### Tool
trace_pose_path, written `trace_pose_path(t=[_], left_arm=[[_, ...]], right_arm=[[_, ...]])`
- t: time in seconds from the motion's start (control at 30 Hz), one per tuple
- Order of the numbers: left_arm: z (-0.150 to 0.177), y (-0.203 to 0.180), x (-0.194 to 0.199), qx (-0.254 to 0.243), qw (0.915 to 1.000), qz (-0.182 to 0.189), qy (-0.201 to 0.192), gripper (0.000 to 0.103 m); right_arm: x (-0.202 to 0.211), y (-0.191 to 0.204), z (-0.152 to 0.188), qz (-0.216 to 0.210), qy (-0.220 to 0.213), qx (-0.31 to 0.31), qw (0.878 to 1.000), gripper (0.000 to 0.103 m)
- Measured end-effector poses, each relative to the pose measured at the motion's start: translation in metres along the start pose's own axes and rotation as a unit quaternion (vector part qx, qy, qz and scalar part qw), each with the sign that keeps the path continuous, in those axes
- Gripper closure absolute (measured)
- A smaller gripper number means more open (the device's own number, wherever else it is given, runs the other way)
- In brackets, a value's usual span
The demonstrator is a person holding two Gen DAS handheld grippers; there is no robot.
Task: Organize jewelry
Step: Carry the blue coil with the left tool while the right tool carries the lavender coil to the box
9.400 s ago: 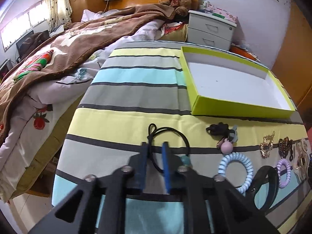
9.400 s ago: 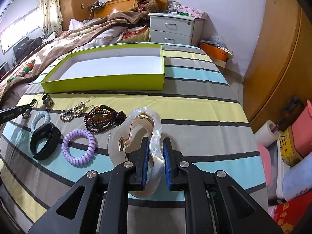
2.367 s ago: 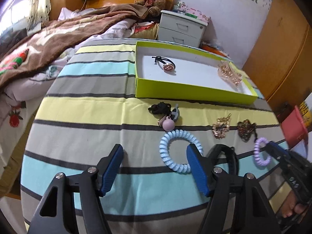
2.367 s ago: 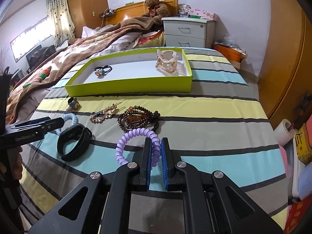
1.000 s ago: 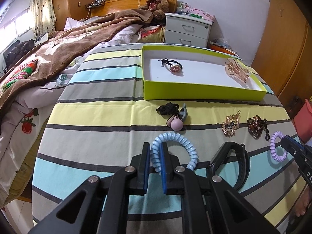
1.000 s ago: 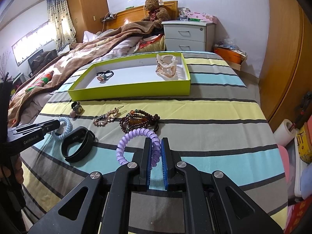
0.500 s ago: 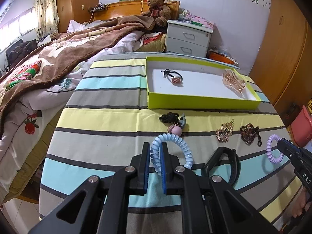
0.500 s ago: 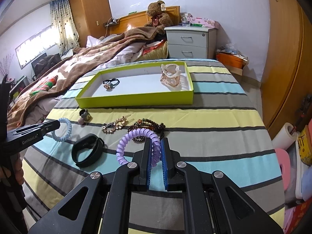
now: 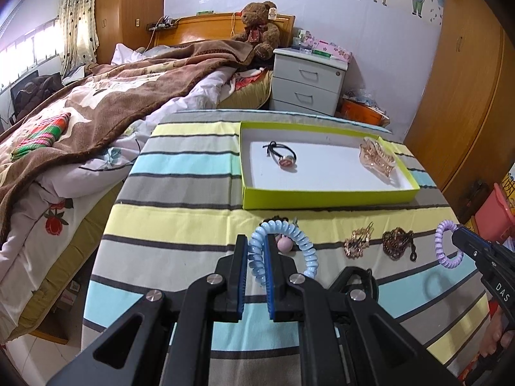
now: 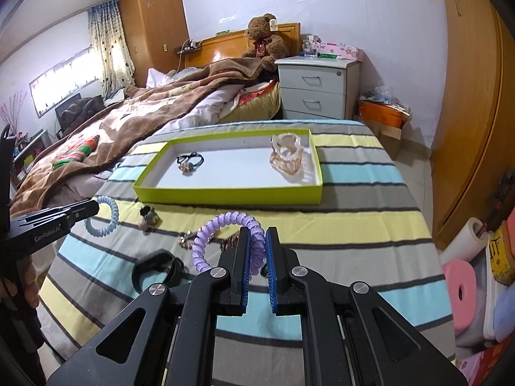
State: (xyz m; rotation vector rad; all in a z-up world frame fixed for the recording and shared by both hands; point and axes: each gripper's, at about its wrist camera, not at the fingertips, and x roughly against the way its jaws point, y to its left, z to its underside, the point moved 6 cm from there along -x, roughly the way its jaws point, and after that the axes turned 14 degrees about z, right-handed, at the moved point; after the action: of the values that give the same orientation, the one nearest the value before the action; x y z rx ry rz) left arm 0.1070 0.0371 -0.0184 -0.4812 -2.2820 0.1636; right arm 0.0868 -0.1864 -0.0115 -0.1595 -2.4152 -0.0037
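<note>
My left gripper (image 9: 256, 257) is shut on a light blue spiral hair tie (image 9: 302, 244) and holds it above the striped cloth; the tie also shows in the right wrist view (image 10: 107, 218). My right gripper (image 10: 257, 257) is shut on a purple spiral hair tie (image 10: 222, 225), raised above the cloth; it also shows in the left wrist view (image 9: 442, 249). The green tray (image 9: 322, 200) lies farther ahead and holds a black hair tie with a charm (image 9: 283, 156) and a clear pink claw clip (image 9: 376, 157).
On the cloth before the tray lie a black wristband (image 10: 154, 268), a gold hair clip (image 9: 357, 244), a dark bead bracelet (image 9: 397, 244) and a pom-pom hair tie (image 10: 148, 217). A bed (image 9: 80, 112) lies left, a nightstand (image 9: 309, 83) behind, and a wardrobe (image 10: 470, 112) right.
Both grippers have risen and pulled back with their hair ties; the tray and the loose pieces look farther away. The grips have not changed.
</note>
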Motion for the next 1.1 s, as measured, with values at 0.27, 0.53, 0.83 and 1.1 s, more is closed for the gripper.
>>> trace_pose_path(t=[0.27, 0.53, 0.83, 1.1], left_arm=[[-0.022, -0.001, 0.005, -0.006, 0.9999, -0.001, -0.013, 0.092], [-0.047, -0.005, -0.002, -0.012, 0.9997, 0.004, -0.019, 0.092], [-0.074, -0.006, -0.031, -0.007, 0.9998, 0.013, -0.013, 0.092], [-0.083, -0.002, -0.064, 0.008, 0.9999, 0.014, 0.006, 0.092]], right_arm=[[-0.002, 0.004, -0.025, -0.002, -0.014, 0.004, 1.000, 0.093], [-0.016, 0.010, -0.065, -0.003, -0.027, 0.013, 1.000, 0.093], [-0.058, 0.021, -0.098, -0.004, -0.017, 0.031, 0.999, 0.093], [-0.107, 0.034, -0.112, -0.004, 0.012, 0.047, 0.999, 0.093]])
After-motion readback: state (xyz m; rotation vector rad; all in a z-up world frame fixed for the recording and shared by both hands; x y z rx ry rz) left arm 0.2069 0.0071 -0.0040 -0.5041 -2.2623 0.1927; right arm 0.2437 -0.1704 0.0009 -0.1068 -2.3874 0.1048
